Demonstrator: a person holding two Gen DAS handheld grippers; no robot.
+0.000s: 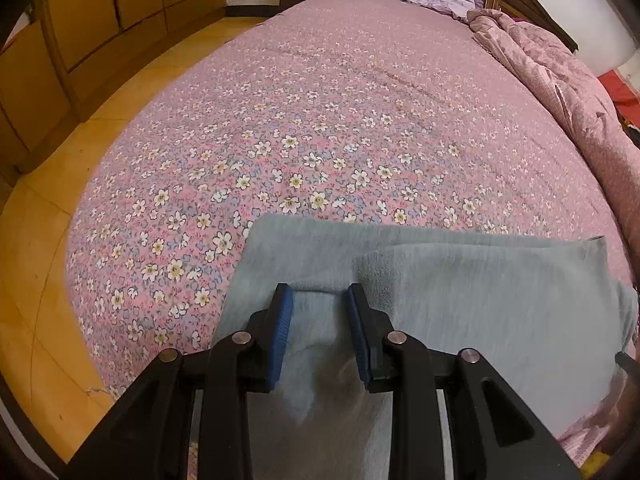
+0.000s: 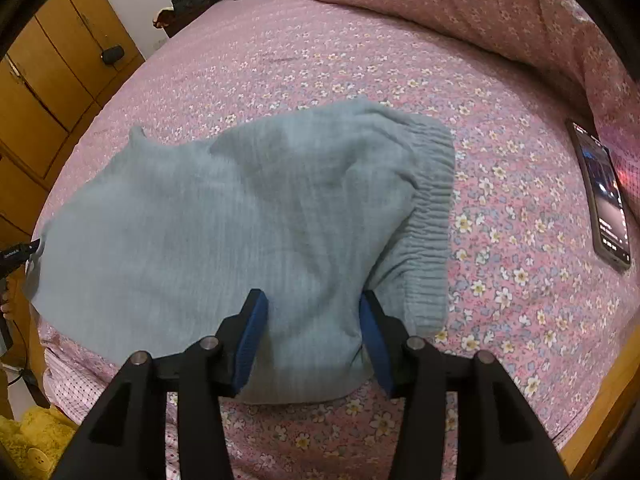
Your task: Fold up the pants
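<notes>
Right wrist view: phone (image 2: pixel 602 196) screen text blurred, unreadable.

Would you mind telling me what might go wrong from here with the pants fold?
1. Both the left gripper and right gripper stand open astride the pants; closing may catch only the top layer, so the fold could come apart.
2. The waistband looks bunched and curled, so the next fold may lie uneven.
3. A phone lies on the bed to the right; a wide sweep might knock it.
</notes>
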